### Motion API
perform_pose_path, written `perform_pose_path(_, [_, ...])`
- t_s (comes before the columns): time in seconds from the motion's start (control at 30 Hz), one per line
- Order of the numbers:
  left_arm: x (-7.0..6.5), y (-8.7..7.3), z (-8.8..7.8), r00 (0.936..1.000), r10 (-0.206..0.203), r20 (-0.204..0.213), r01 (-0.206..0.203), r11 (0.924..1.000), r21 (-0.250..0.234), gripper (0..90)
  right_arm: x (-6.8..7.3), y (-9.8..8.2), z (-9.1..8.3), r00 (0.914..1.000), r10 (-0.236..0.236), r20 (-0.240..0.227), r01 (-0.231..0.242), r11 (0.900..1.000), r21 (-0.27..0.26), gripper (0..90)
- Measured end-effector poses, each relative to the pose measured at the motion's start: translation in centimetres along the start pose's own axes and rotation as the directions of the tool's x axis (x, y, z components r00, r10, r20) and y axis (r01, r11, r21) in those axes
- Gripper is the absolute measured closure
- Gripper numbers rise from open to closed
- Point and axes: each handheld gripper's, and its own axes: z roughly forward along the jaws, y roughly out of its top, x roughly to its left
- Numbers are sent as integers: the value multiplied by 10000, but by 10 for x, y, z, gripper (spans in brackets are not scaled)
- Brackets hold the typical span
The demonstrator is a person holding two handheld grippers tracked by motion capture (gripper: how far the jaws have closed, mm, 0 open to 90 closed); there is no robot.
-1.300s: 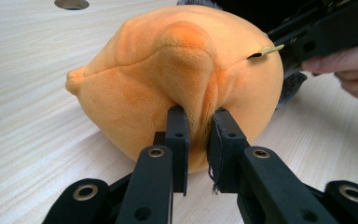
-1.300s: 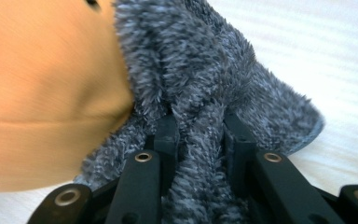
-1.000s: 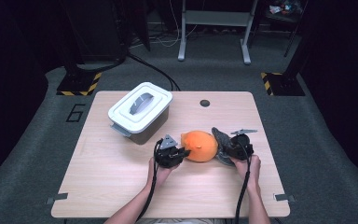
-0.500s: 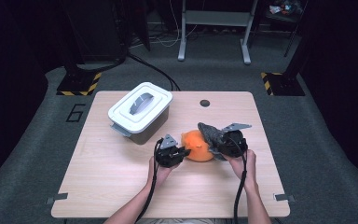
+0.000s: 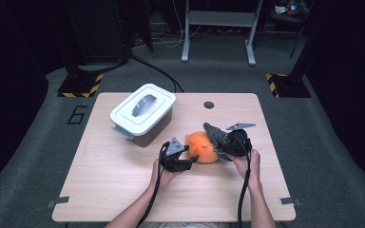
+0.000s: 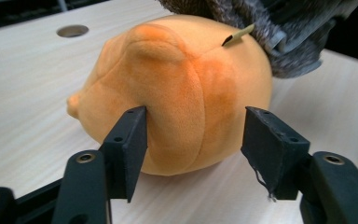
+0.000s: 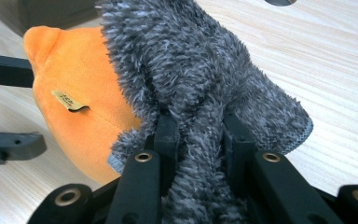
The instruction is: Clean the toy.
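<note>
**Grey sock pinched by right gripper, left jaws loosened around orange plush**

Wooden table [image 5: 100,190], light grain, seen from above. Near its middle, slightly toward the person's side, lies an orange plush toy [image 5: 200,147], rounded, with a small snout and a short tan tag stitched into its seam. It rests on the tabletop.

Left gripper [image 5: 186,159]: jaws have just been opening. In the left gripper view they stand spread on either side of the plush [image 6: 177,93]. One pad sits right at the fabric; whether it touches cannot be told. The other stands clear, with a gap of bare table showing. No squeeze on the toy.

Right gripper [image 5: 218,142]: jaws drawn close together, pinching a fuzzy dark grey sock [image 7: 191,93] between the pads. The sock drapes up and over the top of the plush, touching it. In the high view the sock [image 5: 216,135] is a dark mass against the toy's right side, with the gripper's grey three-cornered plate above it.

Both hands enter from the bottom edge, cables trailing back along the forearms.

A white lidded container [image 5: 142,114] with a grey handle on top sits toward the far left of the table, well apart from the toy. A small round hole [image 5: 209,105] marks the tabletop near the far edge.
</note>
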Motion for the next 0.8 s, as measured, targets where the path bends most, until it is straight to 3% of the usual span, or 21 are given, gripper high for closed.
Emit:
perform_pose_path(0.03, [-2,-2,3,9984,551,-103,-550,9985,16,378,2,1,0,9999,166,32,-166,9999,13,716])
perform_pose_path(0.07, [-1,-3,4,9973,725,-123,-725,9974,47,372,1,2,1,9999,124,47,-124,9999,-4,716])
perform_pose_path(0.2, [-2,-5,8,9964,831,-180,-832,9965,-37,407,1,2,1,9998,182,70,-183,9998,12,716])
perform_pose_path(0.37, [0,-6,10,9950,953,-311,-951,9954,77,565,2,3,3,9999,130,72,-130,9999,-32,714])
perform_pose_path(0.53, [1,-4,10,9974,549,-467,-540,9983,203,722,5,3,2,9998,70,159,-67,9999,-141,716])
perform_pose_path(0.63, [4,-1,8,9996,36,-272,-36,10000,-6,752,9,4,-8,9988,-242,418,262,9985,-475,716])
perform_pose_path(0.8, [5,6,3,9983,-580,55,580,9983,-45,764,20,8,-23,9985,-503,226,519,9956,-784,715])
